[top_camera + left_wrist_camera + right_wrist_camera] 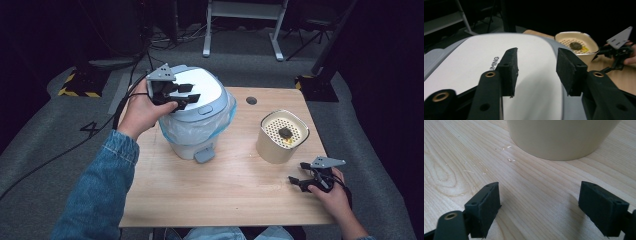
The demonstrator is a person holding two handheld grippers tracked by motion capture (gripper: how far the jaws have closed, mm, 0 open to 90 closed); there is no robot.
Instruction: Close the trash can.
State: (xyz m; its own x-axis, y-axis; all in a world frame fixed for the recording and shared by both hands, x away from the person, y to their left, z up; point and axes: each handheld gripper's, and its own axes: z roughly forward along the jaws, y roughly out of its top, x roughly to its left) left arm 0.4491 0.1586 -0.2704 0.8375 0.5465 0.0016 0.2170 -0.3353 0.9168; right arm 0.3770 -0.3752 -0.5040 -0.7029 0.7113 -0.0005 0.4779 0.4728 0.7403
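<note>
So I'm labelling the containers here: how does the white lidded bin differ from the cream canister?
The white bin is larger and stands left of centre; the cream canister is smaller and sits to its right. The bin's lid is closed, under the open left gripper; the canister is open-topped, showing a perforated insert with a dark lump on it. The bin has a plastic liner; the canister has none. Both stand upright on the wooden table.

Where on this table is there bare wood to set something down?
Bare patches: the front of the table, nearer the person than the bin, and the strip between bin and cream container. Crowded: the far left corner with the bin, and front right by the right claw.
</note>
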